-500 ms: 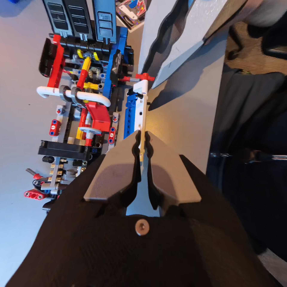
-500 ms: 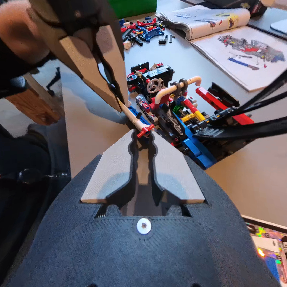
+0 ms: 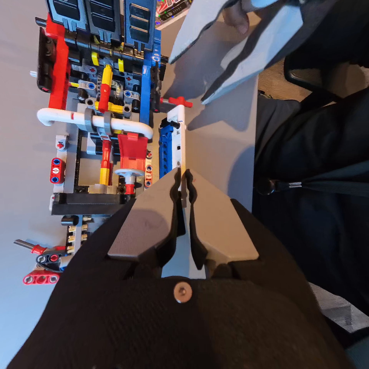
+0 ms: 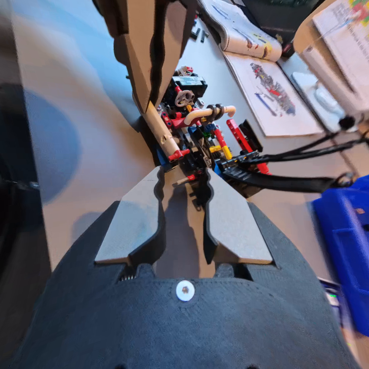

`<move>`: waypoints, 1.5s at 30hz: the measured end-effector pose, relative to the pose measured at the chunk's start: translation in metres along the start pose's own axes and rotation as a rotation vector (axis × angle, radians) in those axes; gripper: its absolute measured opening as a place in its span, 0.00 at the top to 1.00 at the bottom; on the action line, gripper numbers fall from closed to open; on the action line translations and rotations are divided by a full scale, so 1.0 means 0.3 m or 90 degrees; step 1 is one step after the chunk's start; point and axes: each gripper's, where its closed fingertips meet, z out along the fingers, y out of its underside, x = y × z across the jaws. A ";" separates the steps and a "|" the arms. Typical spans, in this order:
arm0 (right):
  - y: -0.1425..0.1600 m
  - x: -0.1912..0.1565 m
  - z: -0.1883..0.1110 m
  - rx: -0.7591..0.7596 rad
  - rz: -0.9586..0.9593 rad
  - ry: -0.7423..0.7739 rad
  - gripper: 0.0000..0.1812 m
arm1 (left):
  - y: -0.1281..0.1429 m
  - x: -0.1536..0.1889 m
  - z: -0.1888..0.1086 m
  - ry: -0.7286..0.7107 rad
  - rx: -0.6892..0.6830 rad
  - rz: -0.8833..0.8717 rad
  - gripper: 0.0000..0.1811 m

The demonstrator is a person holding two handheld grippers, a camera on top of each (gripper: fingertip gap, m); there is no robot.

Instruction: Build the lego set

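My left gripper (image 3: 182, 173) is shut on the near end of a white beam (image 3: 178, 139) with a blue beam (image 3: 165, 151) pinned to its side. It holds them against the right flank of the Lego vehicle model (image 3: 99, 123). A red cross connector (image 3: 179, 101) sits at the white beam's far end. My right gripper (image 4: 183, 173) is open and empty, a little short of the red connector (image 4: 177, 154). A small red-tipped pin (image 4: 186, 178) juts from the model (image 4: 199, 129) between its fingertips. The left gripper (image 4: 148, 103) and the beam (image 4: 161, 127) show from the right wrist view.
An open instruction booklet (image 4: 269, 95) lies beyond the model. A blue bin (image 4: 347, 239) stands at the right. Black blades (image 4: 279, 179) reach out from the model toward the bin. The table edge (image 3: 253, 159) runs close along the right of the beam. Loose parts (image 3: 41, 278) lie near the model's front.
The right gripper has opened wider and drawn back from the red connector. The left gripper still holds the white beam in the same place.
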 end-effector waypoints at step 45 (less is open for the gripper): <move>-0.029 0.025 0.105 -0.023 -0.071 0.099 0.95 | 0.001 -0.106 -0.025 -0.685 0.018 0.536 0.81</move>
